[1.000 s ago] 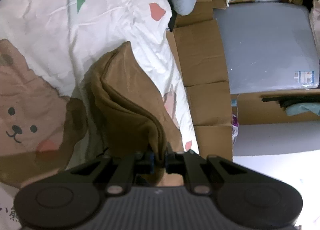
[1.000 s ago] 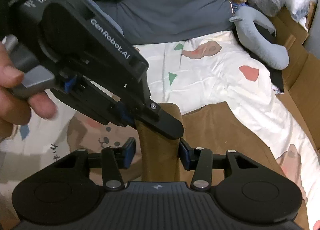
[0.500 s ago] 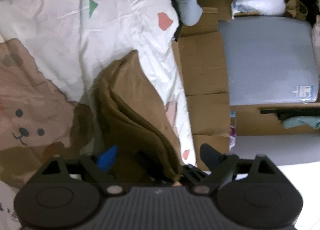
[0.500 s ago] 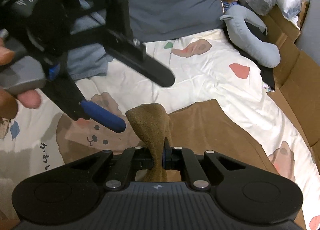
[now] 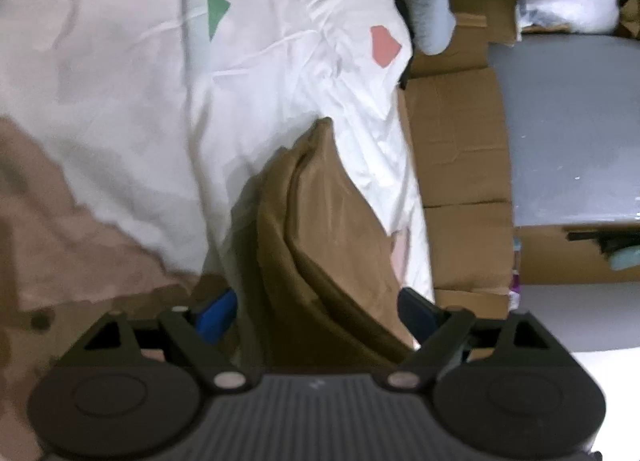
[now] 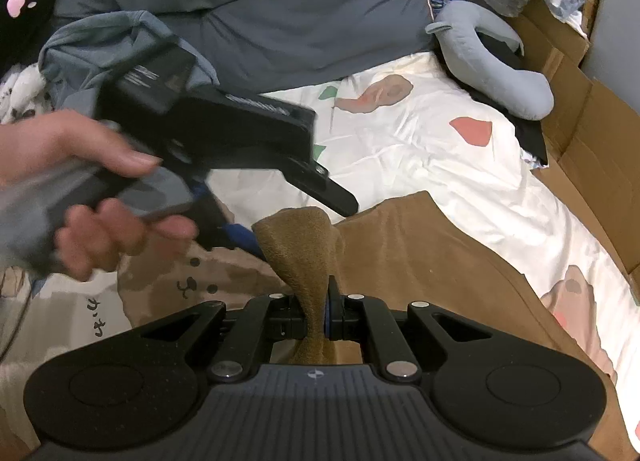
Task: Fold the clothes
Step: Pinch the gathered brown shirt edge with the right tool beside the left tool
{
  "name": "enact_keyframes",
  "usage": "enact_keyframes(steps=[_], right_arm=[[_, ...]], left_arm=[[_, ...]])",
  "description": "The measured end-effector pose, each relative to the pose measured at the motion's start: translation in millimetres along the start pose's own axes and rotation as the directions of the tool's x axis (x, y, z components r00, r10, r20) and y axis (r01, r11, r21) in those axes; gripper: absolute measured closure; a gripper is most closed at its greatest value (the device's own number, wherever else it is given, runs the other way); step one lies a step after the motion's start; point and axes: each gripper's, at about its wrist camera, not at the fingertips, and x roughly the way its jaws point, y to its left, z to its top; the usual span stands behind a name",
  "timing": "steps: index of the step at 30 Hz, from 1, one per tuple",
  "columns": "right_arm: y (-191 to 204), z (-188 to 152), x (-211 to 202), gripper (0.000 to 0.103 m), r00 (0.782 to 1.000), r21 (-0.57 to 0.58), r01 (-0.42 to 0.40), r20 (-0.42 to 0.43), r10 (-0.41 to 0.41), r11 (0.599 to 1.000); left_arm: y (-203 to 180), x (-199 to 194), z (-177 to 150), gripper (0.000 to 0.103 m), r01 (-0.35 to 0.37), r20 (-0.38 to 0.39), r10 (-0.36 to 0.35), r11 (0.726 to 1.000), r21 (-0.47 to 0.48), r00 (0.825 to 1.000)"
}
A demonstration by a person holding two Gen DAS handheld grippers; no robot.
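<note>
brown garment (image 6: pixel 440 261): is being held up at one bunched corner, the rest lying doubled over on the bedsheet (image 6: pixel 400 141) ahead of the jaws.
right gripper (image 6: pixel 316 301): jaws are being kept closed on the twisted corner, pinched between them.
left gripper (image 5: pixel 316 313): jaws are being held wide apart, cloth layers lying between and beyond them, nothing clamped.
progress: at least one fold is being shown by stacked layers; a flat, squared finish is not being shown.
grey garment (image 6: pixel 120 45): is being left heaped far beyond the jaws.
</note>
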Motion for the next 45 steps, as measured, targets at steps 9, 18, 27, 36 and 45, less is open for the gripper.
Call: enact_keyframes(steps=[9,18,27,36,45], right_arm=[[-2,0,-1,0.098,1.0,0.004,-0.01,0.014,0.01,1.0],[-6,-6,-10,0.098,0.999,0.022,-0.031,0.039,0.03,0.999],[-23,-17,-14,0.098,0.995,0.098,-0.07,0.079,0.062,0.993],[-41,-25,-30,0.098,0.991,0.219,-0.093,0.11,0.071,0.971],[-65,-38,-64,0.099,0.989,0.382,-0.108,0.132,0.061,0.918]], left_arm=[[-6,48,41,0.029,-0.083,-0.041,0.086,0.993,0.083,0.995],[-10,71,64,0.063,-0.071,-0.097,0.08,0.993,0.096,0.992],[-25,81,67,0.091,-0.139,-0.085,0.153,0.979,0.149,0.985],[-63,72,61,0.093,-0.184,-0.039,0.196,0.962,0.201,0.98],[-132,70,41,0.094,-0.217,0.011,0.223,0.933,0.287,0.975]])
